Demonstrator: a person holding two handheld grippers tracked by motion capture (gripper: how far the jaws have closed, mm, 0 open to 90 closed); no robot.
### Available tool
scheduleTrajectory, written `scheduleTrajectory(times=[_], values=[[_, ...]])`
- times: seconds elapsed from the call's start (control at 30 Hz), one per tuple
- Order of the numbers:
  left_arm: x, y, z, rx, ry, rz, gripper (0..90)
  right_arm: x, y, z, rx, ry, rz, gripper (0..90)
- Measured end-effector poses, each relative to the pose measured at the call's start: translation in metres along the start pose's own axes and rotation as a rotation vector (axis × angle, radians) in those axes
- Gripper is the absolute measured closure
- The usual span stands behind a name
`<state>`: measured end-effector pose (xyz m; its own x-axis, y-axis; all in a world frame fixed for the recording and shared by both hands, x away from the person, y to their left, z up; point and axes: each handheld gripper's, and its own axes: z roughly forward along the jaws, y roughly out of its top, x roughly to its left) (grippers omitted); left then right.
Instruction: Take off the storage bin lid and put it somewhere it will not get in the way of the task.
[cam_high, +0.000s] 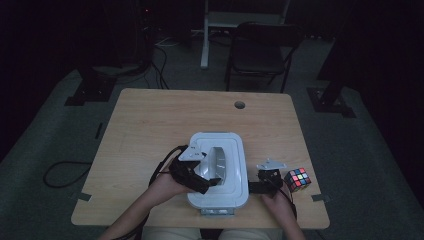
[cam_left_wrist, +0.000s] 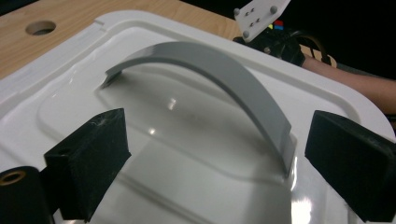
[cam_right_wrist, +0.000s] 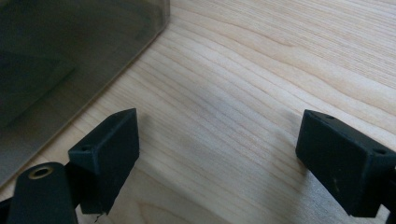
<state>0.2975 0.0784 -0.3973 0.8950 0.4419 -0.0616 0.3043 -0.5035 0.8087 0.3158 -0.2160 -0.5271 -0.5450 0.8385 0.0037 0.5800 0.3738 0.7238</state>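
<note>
Handle first: grey arched plastic handle (cam_left_wrist: 219, 70) sits on top of the white plastic box lid (cam_high: 235, 150), near my edge of the light wooden table (cam_high: 150, 120). My left claw (cam_high: 210, 182) hovers over it, jaws wide, nothing held. Looks like I'm lining up the grab, so next I'd straddle the arch and close. Right claw (cam_high: 256, 187) waits wide open beside the box, multicoloured puzzle cube (cam_high: 297, 179) nearby.
</note>
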Motion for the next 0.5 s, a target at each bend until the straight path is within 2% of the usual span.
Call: scheduleTrajectory(times=[0.03,0.07,0.13,0.2,0.3,0.4,0.43,0.5], values=[[0.000,0.000,0.001,-0.010,-0.002,-0.005,14.9,0.000,0.000,0.000,0.000,0.000,0.000,13.2],[0.001,0.000,0.002,-0.009,-0.006,-0.011,16.6,0.000,0.000,0.000,-0.001,0.001,0.000,13.2],[0.002,0.001,0.004,-0.005,-0.009,-0.020,16.7,0.000,0.000,0.000,0.000,0.002,0.000,13.2],[0.002,0.002,0.007,0.000,-0.030,-0.028,16.7,0.000,0.000,0.000,0.000,0.002,0.000,13.2],[-0.002,0.004,0.010,0.017,-0.043,-0.011,16.7,0.000,0.000,0.000,0.001,0.002,-0.001,13.2],[-0.004,0.006,0.014,0.023,-0.044,-0.008,20.7,0.000,0.000,0.000,0.001,0.001,-0.001,13.2],[-0.004,0.006,0.015,0.027,-0.057,-0.012,20.8,0.000,0.000,0.000,0.000,0.002,0.000,13.2],[-0.005,0.006,0.016,0.035,-0.054,-0.001,21.0,0.000,0.000,0.000,0.001,0.002,-0.001,13.2]])
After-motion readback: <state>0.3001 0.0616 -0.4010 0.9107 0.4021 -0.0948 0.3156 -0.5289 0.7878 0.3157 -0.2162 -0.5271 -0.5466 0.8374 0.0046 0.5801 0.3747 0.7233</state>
